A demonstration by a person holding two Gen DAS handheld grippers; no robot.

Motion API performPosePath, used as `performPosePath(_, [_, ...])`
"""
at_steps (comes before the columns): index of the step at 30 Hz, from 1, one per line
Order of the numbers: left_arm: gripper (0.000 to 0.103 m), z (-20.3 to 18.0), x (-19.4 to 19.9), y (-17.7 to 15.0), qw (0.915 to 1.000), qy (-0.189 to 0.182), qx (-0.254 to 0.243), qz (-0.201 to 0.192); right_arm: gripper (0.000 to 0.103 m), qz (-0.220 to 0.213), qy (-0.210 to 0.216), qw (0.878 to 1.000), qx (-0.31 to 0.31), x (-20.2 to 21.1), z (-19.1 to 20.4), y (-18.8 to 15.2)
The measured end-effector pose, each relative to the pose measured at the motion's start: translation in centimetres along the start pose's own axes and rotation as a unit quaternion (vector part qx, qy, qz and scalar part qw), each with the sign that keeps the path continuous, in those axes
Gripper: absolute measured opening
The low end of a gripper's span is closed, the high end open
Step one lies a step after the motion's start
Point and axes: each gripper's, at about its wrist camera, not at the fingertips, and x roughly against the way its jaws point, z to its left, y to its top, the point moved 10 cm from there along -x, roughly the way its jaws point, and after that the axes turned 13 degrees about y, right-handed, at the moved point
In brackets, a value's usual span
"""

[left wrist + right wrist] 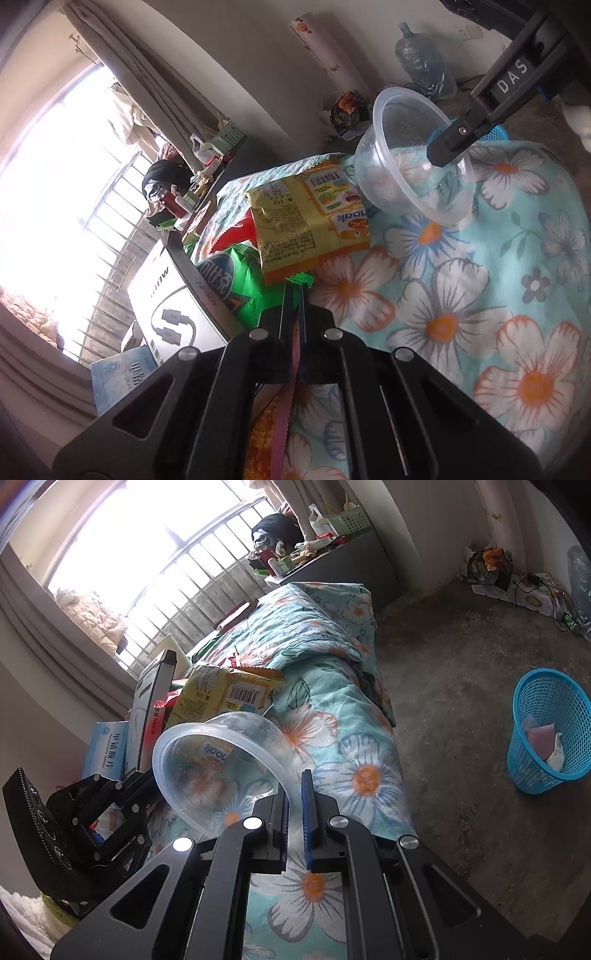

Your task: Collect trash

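Observation:
In the left wrist view my left gripper (294,290) is shut on a snack wrapper with a pink serrated edge (284,424), which runs between its fingers. Its tips reach the green wrapper (240,280). Beyond that a yellow wrapper (295,221) lies on the floral bedspread (480,295). My right gripper (445,155) (295,786) is shut on the rim of a clear plastic bowl (406,166) (221,760), which is tilted on its side over the bedspread. The left gripper's body (92,819) shows low at the left of the right wrist view.
A blue mesh waste basket (546,731) stands on the concrete floor to the right of the bed, with some rubbish inside. A white box (166,306) and a blue box (107,753) lean by the barred window. A cluttered dark table (332,561) stands beyond the bed.

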Motion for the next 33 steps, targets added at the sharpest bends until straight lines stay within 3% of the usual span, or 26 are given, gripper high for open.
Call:
performPosePath(3, [0.002,1.2,0.3,-0.4,0.9960,-0.049,0.073,0.019,0.007,-0.001,0.001,1.000,-0.001,0.3,-0.1,-0.1])
performPosePath(5, [0.006,2.3,0.0,-0.4,0.9844,-0.099,0.141,0.036,0.007,-0.002,0.002,1.000,-0.005,0.3,-0.2,-0.1])
performPosePath(6, [0.017,2.8,-0.3,-0.6,0.9762,-0.118,0.176,0.045,0.007,-0.003,0.003,1.000,-0.007,0.3,-0.3,-0.2])
performPosePath(7, [0.030,3.4,-0.6,-0.6,0.9661,-0.137,0.212,0.053,0.007,-0.003,0.005,1.000,-0.008,0.3,-0.3,-0.3])
performPosePath(12, [0.035,5.5,-3.2,-0.1,0.8928,-0.242,0.368,0.096,0.007,-0.004,0.012,1.000,-0.015,0.3,-0.5,-0.5])
performPosePath(14, [0.035,5.3,-4.2,0.1,0.8778,-0.257,0.389,0.109,0.007,-0.004,0.014,1.000,-0.017,0.2,-0.6,-0.5])
performPosePath(21, [0.035,3.6,-6.7,0.5,0.8691,-0.249,0.394,0.165,0.007,-0.003,0.023,1.000,-0.019,0.1,-0.8,-0.6])
performPosePath(24, [0.035,3.3,-6.8,0.9,0.8762,-0.239,0.386,0.162,0.007,-0.003,0.026,0.999,-0.020,0.0,-0.8,-0.6])
performPosePath(26, [0.034,3.2,-7.0,1.0,0.8751,-0.240,0.386,0.165,0.007,-0.004,0.027,0.999,-0.021,0.0,-0.8,-0.6])
performPosePath(33, [0.013,3.2,-6.0,1.3,0.8854,-0.229,0.374,0.153,0.007,-0.006,0.029,0.999,-0.024,0.0,-0.9,-0.8])
